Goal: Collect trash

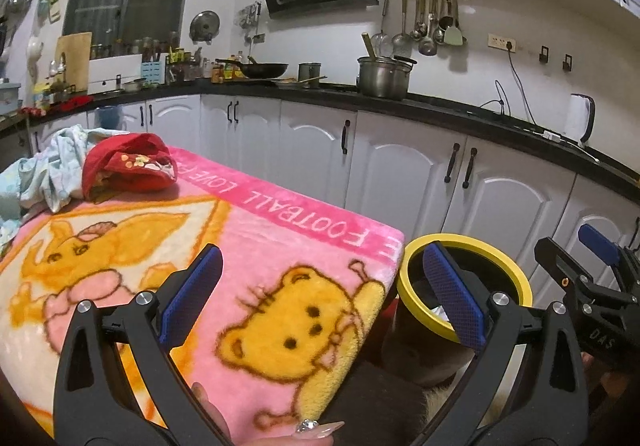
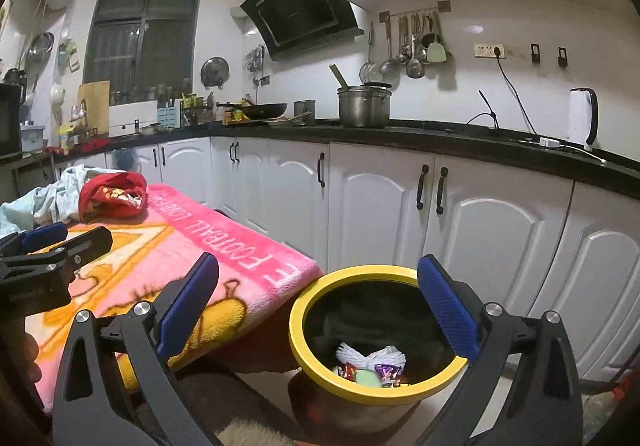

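- Trash [image 2: 370,364]: sits at the bottom of the bin [image 2: 304,350], lower centre of the right wrist view. Crinkly white plastic, a couple of shiny printed wrappers, one pale green flat piece.
- Bin: round, thick glossy yellow rim, dark liner inside, brownish body. Stands on the floor just beside the corner of the bench, lower right in the left wrist view.
- Left tool [image 1: 320,298]: jaws wide apart, nothing between them. Hangs over the bench w/ the bin rim behind its right pad. Blue pads [image 1: 454,292] have a fine mesh grip; black frame, silver bolts.
- Right tool [image 2: 318,304]: also spread wide, empty, aimed down at the bin mouth.
- Blanket [image 1: 256,230]: fluffy pink fleece covering the bench, yellow cartoon bear, white lettering on a darker pink band. No loose wrappers seen on it.
- Red cloth [image 1: 128,167] & a pale blue crumpled fabric [image 1: 52,165]: soft heaps at the far left end of the bench; look like clothing, prob. not trash.
- Progress, my guess: nearly done or done. Several pieces already binned, both tools free, nothing obvious left to pick up. Can't see what's under the cloth heaps.
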`<action>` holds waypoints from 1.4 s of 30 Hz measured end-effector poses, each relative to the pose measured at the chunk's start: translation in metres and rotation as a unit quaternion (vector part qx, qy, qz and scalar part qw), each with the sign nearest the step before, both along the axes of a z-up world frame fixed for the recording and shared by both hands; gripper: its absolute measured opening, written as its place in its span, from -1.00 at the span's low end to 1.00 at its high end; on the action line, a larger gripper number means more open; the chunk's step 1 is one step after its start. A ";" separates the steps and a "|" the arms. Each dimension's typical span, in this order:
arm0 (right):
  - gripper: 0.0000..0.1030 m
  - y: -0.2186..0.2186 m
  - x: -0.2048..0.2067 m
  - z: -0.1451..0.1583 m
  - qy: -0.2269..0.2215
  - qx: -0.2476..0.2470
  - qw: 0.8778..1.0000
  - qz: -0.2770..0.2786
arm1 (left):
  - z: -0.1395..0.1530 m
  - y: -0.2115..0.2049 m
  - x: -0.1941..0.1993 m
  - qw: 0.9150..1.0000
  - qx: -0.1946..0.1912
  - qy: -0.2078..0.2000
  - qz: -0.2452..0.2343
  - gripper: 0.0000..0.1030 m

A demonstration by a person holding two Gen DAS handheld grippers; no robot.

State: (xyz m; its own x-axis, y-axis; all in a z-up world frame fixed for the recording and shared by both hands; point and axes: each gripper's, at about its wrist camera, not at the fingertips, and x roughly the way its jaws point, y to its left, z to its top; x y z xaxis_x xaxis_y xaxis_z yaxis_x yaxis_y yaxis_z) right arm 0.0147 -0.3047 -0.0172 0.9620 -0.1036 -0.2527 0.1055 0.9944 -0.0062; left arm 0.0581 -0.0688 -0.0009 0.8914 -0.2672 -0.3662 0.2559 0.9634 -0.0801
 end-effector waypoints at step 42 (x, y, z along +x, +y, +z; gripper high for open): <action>0.88 0.003 -0.001 -0.003 0.002 0.001 1.000 -0.001 | 0.000 0.003 -0.002 1.000 0.002 -0.003 0.001 0.79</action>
